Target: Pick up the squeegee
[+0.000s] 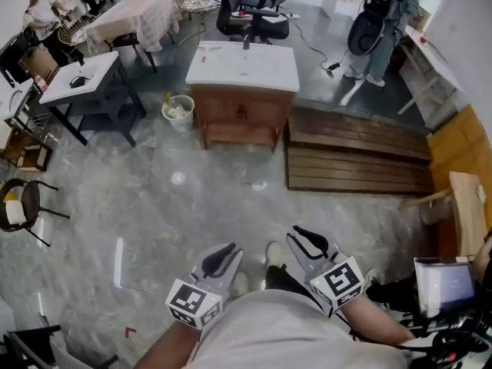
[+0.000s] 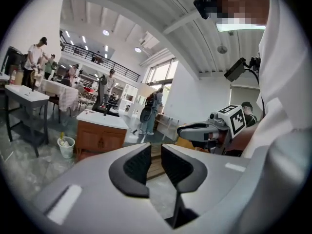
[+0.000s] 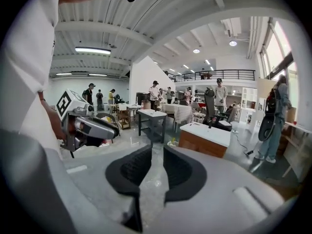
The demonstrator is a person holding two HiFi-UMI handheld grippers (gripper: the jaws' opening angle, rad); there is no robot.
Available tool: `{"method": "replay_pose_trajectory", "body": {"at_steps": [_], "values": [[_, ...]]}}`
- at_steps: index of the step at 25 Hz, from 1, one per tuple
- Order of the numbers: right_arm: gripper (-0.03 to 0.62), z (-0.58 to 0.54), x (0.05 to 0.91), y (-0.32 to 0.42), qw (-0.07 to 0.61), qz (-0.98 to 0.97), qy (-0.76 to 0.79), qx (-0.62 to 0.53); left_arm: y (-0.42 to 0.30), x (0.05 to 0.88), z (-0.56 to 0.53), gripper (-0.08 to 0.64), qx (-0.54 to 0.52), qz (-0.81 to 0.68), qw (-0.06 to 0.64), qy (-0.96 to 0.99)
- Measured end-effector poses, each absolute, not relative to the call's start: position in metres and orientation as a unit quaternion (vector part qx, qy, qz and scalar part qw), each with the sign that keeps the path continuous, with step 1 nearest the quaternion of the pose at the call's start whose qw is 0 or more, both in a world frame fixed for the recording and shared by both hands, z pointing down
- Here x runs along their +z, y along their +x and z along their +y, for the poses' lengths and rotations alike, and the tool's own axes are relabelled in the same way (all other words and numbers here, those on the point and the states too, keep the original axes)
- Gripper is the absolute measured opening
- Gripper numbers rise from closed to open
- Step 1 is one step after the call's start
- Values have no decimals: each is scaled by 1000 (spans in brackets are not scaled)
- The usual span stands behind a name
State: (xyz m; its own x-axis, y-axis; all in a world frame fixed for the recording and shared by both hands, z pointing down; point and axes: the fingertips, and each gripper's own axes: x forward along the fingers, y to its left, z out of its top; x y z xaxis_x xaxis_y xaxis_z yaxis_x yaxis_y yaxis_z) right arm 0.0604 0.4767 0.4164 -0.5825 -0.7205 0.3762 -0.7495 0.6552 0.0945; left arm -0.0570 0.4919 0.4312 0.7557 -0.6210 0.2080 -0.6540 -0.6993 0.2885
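- Your left tool and right tool are slightly parted and hold nothing, well short of the wooden cabinet.
- The squeegee can't be made out. Approach the cabinet's white tabletop, probably where it lies, then open wider.

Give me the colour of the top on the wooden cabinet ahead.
White. The cabinet top shows best in the head view, seen from above.

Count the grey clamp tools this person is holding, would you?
2. The left gripper is low in the head view, left of centre; the right gripper is just right of it. No others show.
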Motion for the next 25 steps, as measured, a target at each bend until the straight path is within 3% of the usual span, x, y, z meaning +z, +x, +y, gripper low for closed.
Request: {"method": "replay_pose_trajectory", "body": {"at_steps": [11, 25], "values": [[61, 316, 439, 27, 178, -926, 330, 47, -92, 444, 364, 75, 69, -434, 182, 880], [61, 105, 437, 76, 163, -942, 291, 50, -33, 419, 140, 95, 81, -475, 161, 862]]}}
